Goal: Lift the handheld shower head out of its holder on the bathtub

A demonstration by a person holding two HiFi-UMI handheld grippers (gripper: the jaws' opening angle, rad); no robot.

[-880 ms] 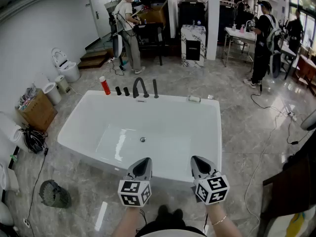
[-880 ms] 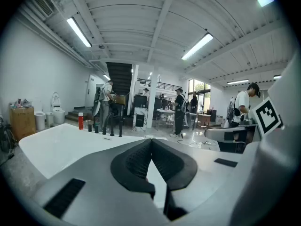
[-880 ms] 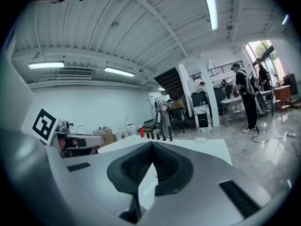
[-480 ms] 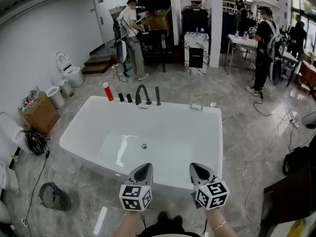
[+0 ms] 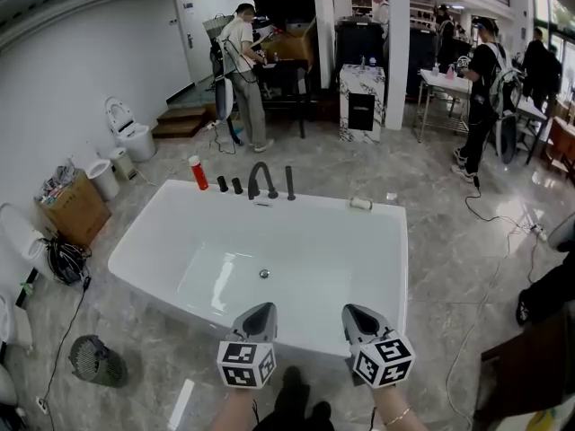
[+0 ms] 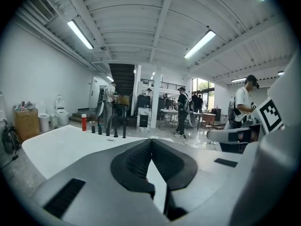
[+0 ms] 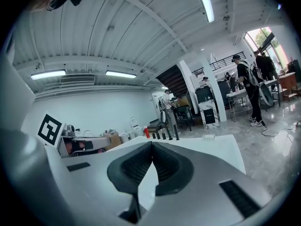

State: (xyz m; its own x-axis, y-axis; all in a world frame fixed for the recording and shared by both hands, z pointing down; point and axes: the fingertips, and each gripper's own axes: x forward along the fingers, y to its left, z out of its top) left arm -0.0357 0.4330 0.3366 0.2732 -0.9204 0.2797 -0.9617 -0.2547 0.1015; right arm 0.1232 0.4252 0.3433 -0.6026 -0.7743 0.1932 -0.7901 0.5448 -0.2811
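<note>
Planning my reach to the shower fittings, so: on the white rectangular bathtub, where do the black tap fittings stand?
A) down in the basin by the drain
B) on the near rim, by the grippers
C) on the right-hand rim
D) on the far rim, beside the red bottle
D: the black curved spout and the black upright fittings stand in a row on the far rim of the white bathtub, just right of the red bottle.

Grey left gripper (image 5: 260, 311) and right gripper (image 5: 353, 312), black ribbed fingers (image 6: 137, 162), black-and-white marker cubes (image 5: 245, 365), thin bracelet (image 5: 399, 412)
</note>
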